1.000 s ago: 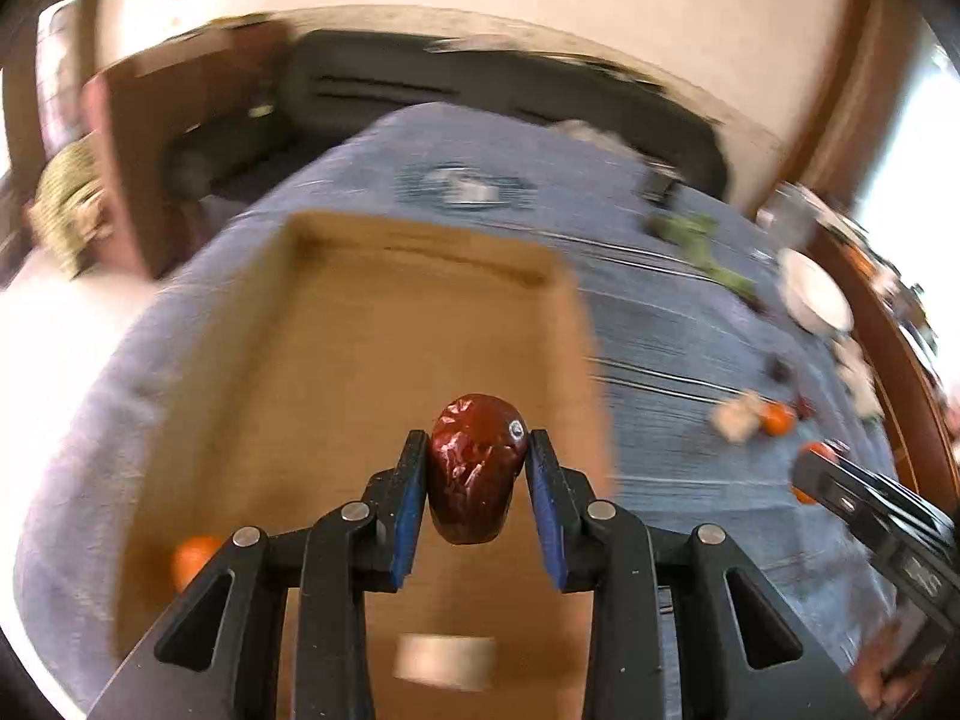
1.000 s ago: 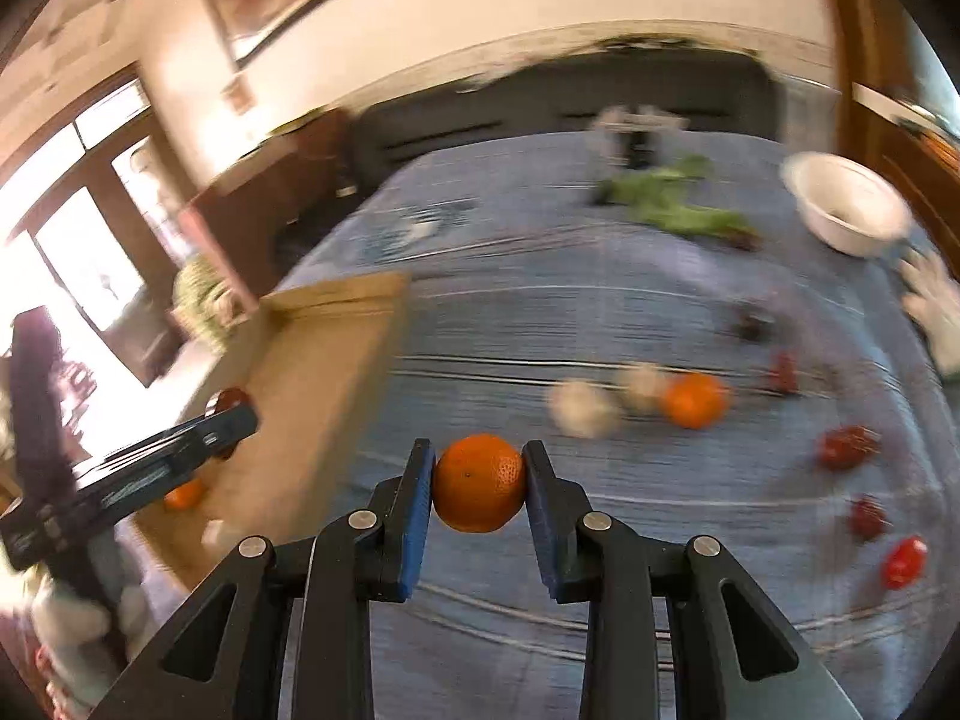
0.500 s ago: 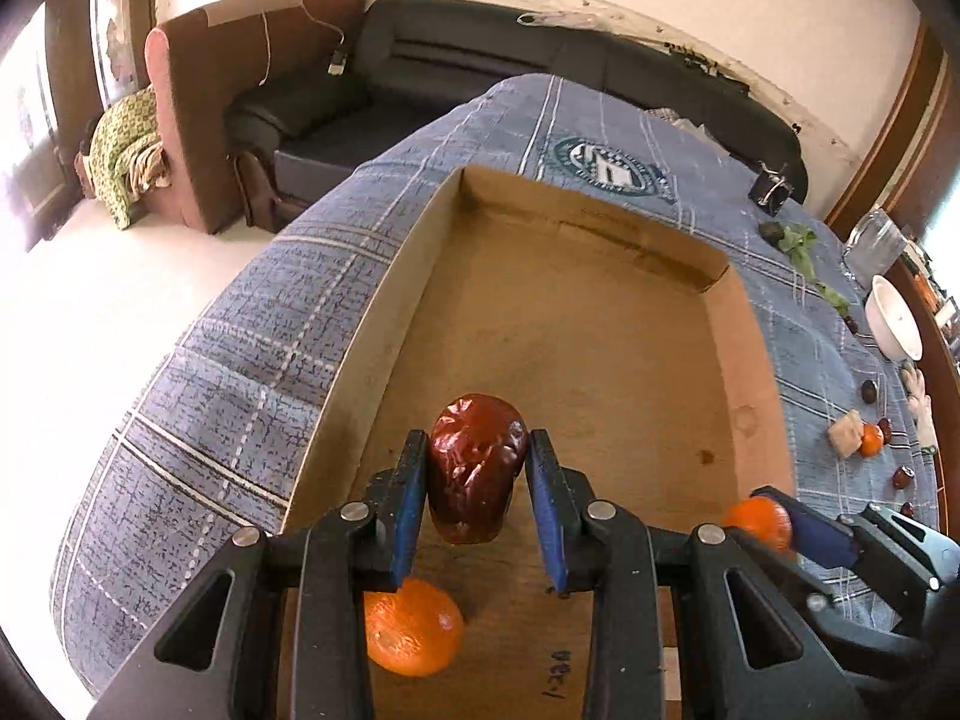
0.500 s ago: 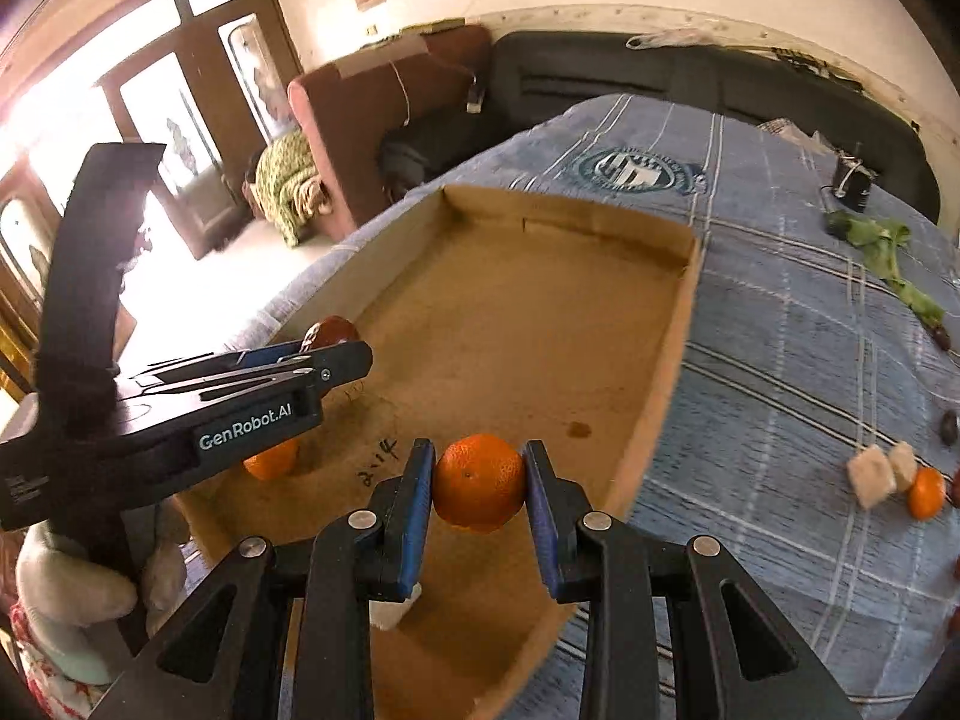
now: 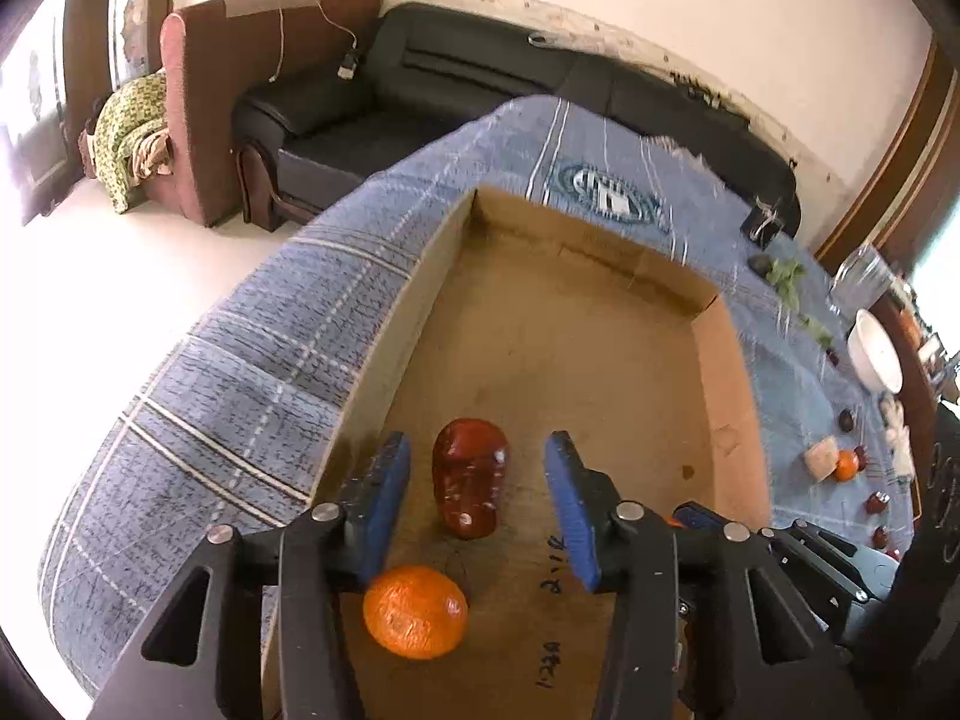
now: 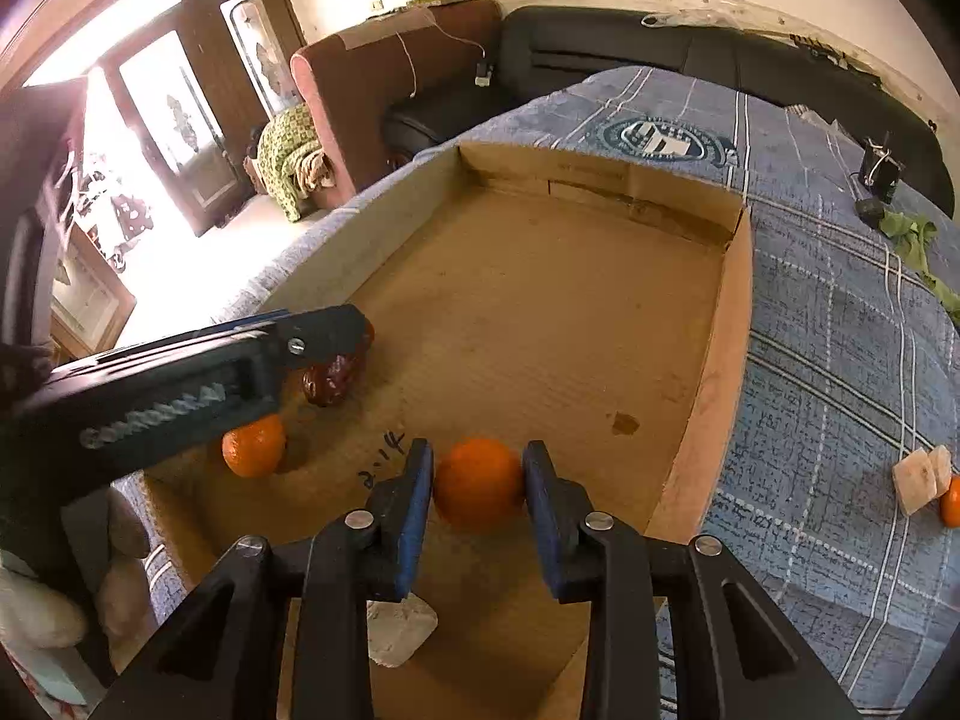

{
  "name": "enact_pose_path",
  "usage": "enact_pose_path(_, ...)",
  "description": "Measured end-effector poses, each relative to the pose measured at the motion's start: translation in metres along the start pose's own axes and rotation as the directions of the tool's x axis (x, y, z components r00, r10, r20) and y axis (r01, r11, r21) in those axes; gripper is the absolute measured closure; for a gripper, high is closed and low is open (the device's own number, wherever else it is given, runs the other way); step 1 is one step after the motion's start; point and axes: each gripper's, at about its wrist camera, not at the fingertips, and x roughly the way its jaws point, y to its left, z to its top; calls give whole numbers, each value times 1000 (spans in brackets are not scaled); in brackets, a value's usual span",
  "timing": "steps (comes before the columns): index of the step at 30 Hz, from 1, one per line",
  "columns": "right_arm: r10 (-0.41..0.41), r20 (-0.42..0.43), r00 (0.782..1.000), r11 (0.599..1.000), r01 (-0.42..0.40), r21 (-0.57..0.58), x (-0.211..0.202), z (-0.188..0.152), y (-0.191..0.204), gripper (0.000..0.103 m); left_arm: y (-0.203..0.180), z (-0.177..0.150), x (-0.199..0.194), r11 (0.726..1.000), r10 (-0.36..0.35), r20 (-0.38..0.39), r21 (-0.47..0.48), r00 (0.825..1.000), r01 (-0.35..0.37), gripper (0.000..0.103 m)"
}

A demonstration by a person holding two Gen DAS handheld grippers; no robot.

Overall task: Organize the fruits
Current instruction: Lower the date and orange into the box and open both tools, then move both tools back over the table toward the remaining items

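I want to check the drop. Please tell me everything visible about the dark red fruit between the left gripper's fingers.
The dark red fruit is oblong, glossy and wrinkled, like a dried date. It lies on the brown floor of the cardboard box, near its left wall. The left gripper has just been opening; its blue pads stand clear on both sides, so nothing grips it. An orange sits just nearer the camera, apart from it.

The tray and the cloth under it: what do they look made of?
The tray looks like plain brown corrugated cardboard, matte: faint ribbing on the floor, raw cut edges, pen marks and a small stain. The cloth looks like woven blue cotton or a blend, matte, with a visible weave, pale check lines and a printed crest; the fibre cannot be told.
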Motion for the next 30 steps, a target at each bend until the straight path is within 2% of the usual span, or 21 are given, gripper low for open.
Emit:
enact_pose_path(3,2,39,999,1000,-3,17,-14,0,-5,51,0,0,-16,1000,-7,43,-13,999,8,54)
enact_pose_path(7,0,86,996,998,-6,62,-37,-5,-19,46,-11,-2,-44,1000,1,151,4,989,-2,53)
enact_pose_path(9,-5,109,994,995,-5,97,-50,-10,-28,43,-20,-5,-60,999,19,223,22,975,-24,43)
enact_pose_path(11,-10,131,991,991,-7,131,-62,-16,-39,42,-29,-7,-76,998,36,294,29,955,-47,20)
enact_pose_path(13,-21,153,988,988,-3,157,-75,-24,-49,41,-39,-11,-93,998,28,363,35,931,-44,14)
enact_pose_path(15,-45,174,984,984,13,178,-88,-32,-59,36,-47,-11,-101,999,2,384,44,923,-21,13)
enact_pose_path(19,-91,205,975,972,42,231,-113,-52,-84,33,-59,-9,-102,996,-82,349,45,934,70,13)
enact_pose_path(23,-152,220,964,948,79,307,-140,-78,-119,32,-77,-11,-91,994,-106,278,67,955,91,13)
enact_pose_path(26,-216,222,951,915,118,385,-163,-101,-153,32,-98,-18,-86,988,-125,246,120,961,98,13)
enact_pose_path(30,-312,217,925,844,164,511,-200,-139,-205,32,-127,-27,-82,976,-151,224,190,963,109,13)
